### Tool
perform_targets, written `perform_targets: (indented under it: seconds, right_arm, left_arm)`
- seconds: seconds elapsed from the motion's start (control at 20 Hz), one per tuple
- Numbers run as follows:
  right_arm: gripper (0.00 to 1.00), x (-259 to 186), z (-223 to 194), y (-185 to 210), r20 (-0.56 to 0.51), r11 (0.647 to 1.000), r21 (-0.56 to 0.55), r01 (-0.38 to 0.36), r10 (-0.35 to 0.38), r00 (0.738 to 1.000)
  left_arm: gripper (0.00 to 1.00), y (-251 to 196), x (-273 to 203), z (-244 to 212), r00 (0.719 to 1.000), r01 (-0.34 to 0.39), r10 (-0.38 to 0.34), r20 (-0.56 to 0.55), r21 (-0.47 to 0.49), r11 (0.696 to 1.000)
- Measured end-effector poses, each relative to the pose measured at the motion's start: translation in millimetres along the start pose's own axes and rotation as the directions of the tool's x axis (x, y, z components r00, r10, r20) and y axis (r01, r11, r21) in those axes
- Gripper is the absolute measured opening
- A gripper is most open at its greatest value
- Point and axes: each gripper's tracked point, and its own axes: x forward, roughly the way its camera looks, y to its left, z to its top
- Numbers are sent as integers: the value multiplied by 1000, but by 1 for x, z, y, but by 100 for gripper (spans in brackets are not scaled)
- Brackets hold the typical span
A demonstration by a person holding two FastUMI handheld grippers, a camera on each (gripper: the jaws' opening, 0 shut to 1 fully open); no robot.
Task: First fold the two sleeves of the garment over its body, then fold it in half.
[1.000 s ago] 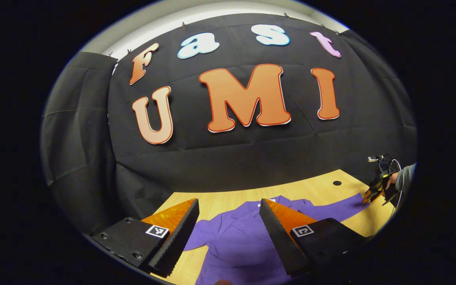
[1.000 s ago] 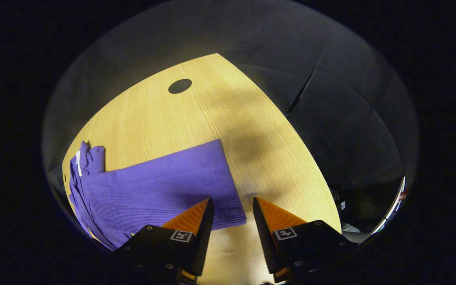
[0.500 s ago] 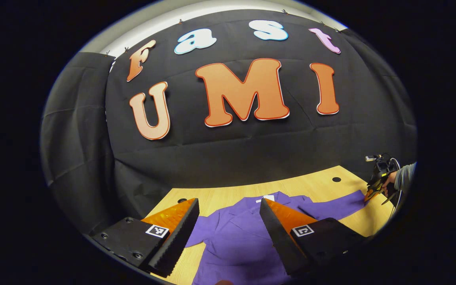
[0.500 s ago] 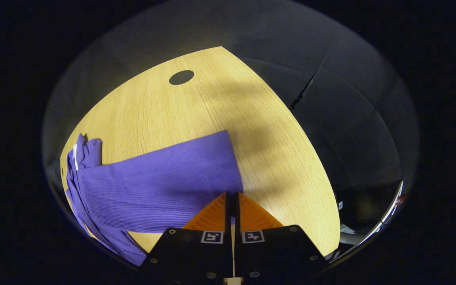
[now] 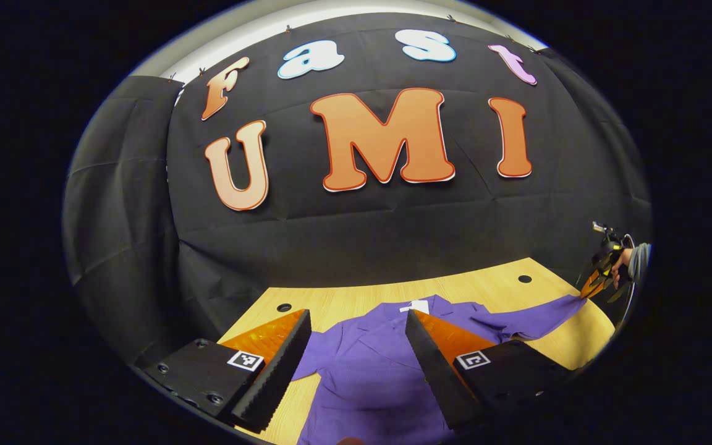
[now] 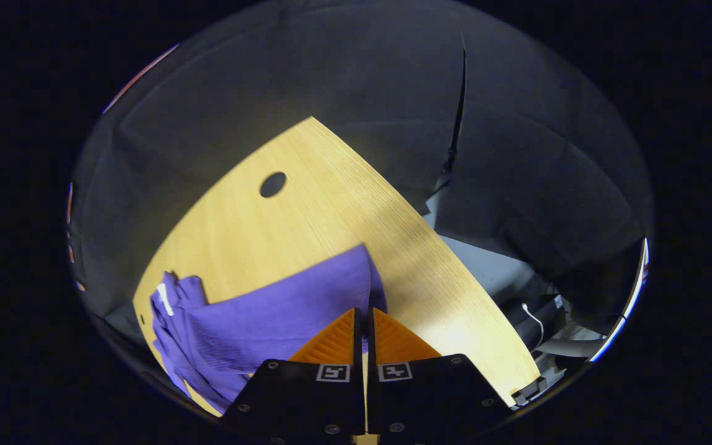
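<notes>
A purple garment [image 5: 368, 371] lies spread on the wooden table [image 5: 356, 303], collar with a white tag [image 5: 415, 305] toward the wall. My left gripper [image 5: 356, 334] hovers open above its body, nothing between the fingers. One sleeve [image 5: 535, 318] stretches to the far right, where my right gripper [image 5: 597, 285], held by a hand [image 5: 620, 262], lifts its cuff. In the right gripper view the sleeve [image 6: 282, 312] rises off the table [image 6: 306, 204] and my right gripper [image 6: 363, 315] is shut on the cuff edge. The garment's body [image 6: 173, 321] bunches at the lower left.
Round cable holes sit in the tabletop [image 5: 524, 279] [image 5: 283, 307] [image 6: 272, 184]. The table's right edge [image 6: 455, 278] drops off to cables and equipment [image 6: 535, 315] below. Black cloth walls close in behind the table.
My right gripper shut on the sleeve cuff, then lifted it off the table. The left gripper stayed open, nearly still above the garment.
</notes>
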Motion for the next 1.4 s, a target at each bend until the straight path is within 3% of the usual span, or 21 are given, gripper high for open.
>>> perform_targets:
  seconds: [0.2,0.3,0.45,0.55,0.6,0.8,0.85,0.9,0.95,1.0,1.05,1.15,1.2,1.25,1.3,1.4]
  right_arm:
    - [1,-39,23,51,85,991,-50,-128,131,988]
    - [1,-33,20,37,79,992,-114,-50,59,995]
    - [1,-10,-24,8,-67,991,-124,55,-63,996]
    - [9,16,-42,-17,-125,981,-164,106,-127,984]
    - [26,23,-47,-28,-142,974,-178,141,-167,976]
    - [57,47,-52,-36,-157,969,-189,159,-189,969]
    - [72,51,-52,-37,-159,965,-199,171,-203,966]
    - [80,53,-52,-38,-166,963,-205,176,-211,963]
    - [83,56,-55,-34,-181,965,-202,169,-207,962]
    - [76,60,-60,-28,-195,968,-198,156,-195,961]
    - [85,62,-65,-26,-212,965,-208,159,-204,956]
    - [86,63,-60,-24,-188,955,-238,179,-226,956]
    - [92,64,-62,-21,-193,953,-249,174,-225,955]
    - [76,67,-62,-20,-185,951,-258,172,-223,957]
    - [72,67,-61,-22,-182,952,-253,175,-225,957]
    - [31,66,-57,-27,-167,957,-220,188,-227,959]
  left_arm:
    - [97,0,-5,-3,1000,23,-23,12,-10,1000]
    - [97,3,-5,-6,999,40,-39,14,-21,999]
    - [97,14,-7,-5,999,37,-37,13,-14,999]
    - [97,20,-7,-13,1000,18,-18,-3,-14,1000]
    - [96,21,-7,-19,1000,12,-12,-19,-17,1000]
    - [97,16,-8,-25,999,2,-2,-53,6,1000]
    - [97,13,-7,-23,999,5,-5,-51,14,1000]
    - [97,9,-7,-23,999,10,-9,-49,23,1000]
    - [97,6,-5,-22,999,16,-14,-52,33,999]
    - [93,4,-5,-22,998,21,-18,-54,43,999]
    - [97,1,-4,-22,998,25,-22,-59,52,998]
    - [97,-2,0,-22,997,33,-29,-65,58,998]
    - [97,-2,1,-24,997,34,-29,-65,62,998]
    - [97,-3,3,-23,997,34,-30,-66,64,997]
    - [97,-3,3,-23,997,34,-29,-67,65,997]
    - [97,-2,5,-26,997,34,-30,-75,60,998]
